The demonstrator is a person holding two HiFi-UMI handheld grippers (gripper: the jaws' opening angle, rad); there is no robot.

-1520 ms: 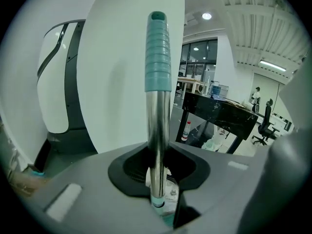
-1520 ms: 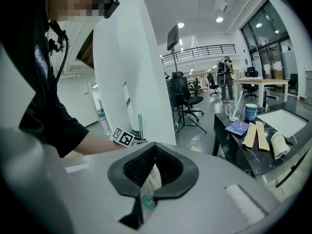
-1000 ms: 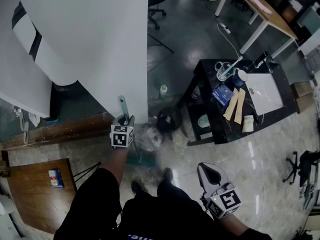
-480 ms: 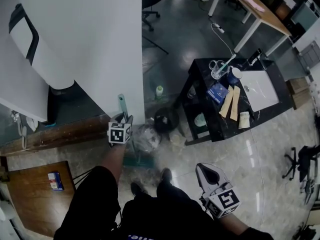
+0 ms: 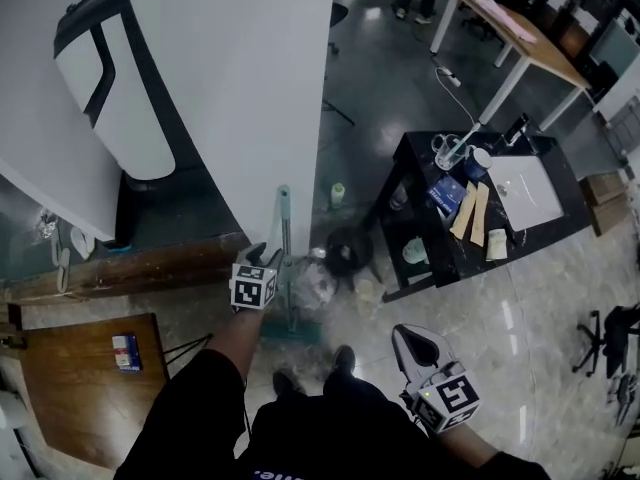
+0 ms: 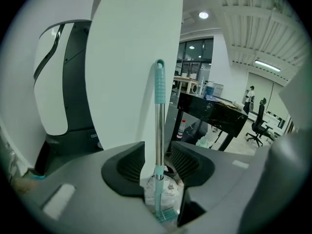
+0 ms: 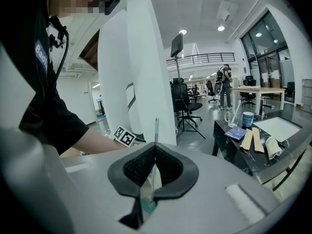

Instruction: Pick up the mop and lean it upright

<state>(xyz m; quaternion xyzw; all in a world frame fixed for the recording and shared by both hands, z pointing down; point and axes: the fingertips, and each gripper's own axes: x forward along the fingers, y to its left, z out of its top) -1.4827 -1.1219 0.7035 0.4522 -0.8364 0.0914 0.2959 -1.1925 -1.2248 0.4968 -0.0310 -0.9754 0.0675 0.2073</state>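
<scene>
Now mop [image 5: 285, 236] upright by pillar [image 5: 250, 88], L gripper [image 6: 157, 152] just opening round it, R gripper [image 7: 155, 150] closed.

We see the mop [image 6: 159, 126] as a polished metal shaft with a ribbed teal plastic grip. The floor [image 5: 540, 308] is glossy tile; the pillar [image 5: 240, 88] smooth, matt white. The left gripper [image 6: 157, 160] wears matt grey plastic, its pads [image 6: 124, 167] ribbed black, perhaps rubber.
</scene>
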